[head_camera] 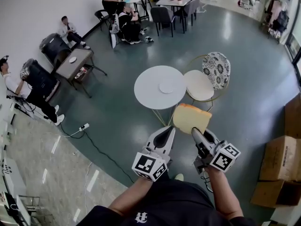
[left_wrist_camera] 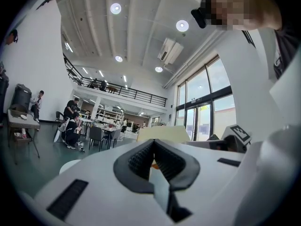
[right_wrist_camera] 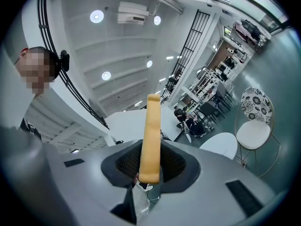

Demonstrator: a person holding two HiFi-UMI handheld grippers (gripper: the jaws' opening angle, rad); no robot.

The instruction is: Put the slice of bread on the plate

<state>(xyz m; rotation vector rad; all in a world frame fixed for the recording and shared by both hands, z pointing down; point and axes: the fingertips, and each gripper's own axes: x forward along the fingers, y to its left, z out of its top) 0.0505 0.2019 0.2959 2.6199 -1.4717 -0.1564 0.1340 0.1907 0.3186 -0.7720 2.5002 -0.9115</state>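
Head view: pale-yellow, golden-edged bread slice [head_camera: 190, 118]

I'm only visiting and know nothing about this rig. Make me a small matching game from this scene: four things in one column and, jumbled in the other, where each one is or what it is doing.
Things:
1. slice of bread
2. plate
3. left gripper
4. patterned chair

Places or states:
a. stands beside the round white table
b. holds nothing
c. clamped in the right gripper
d. lies on the round white table

Pairs: 1-c, 2-d, 3-b, 4-a
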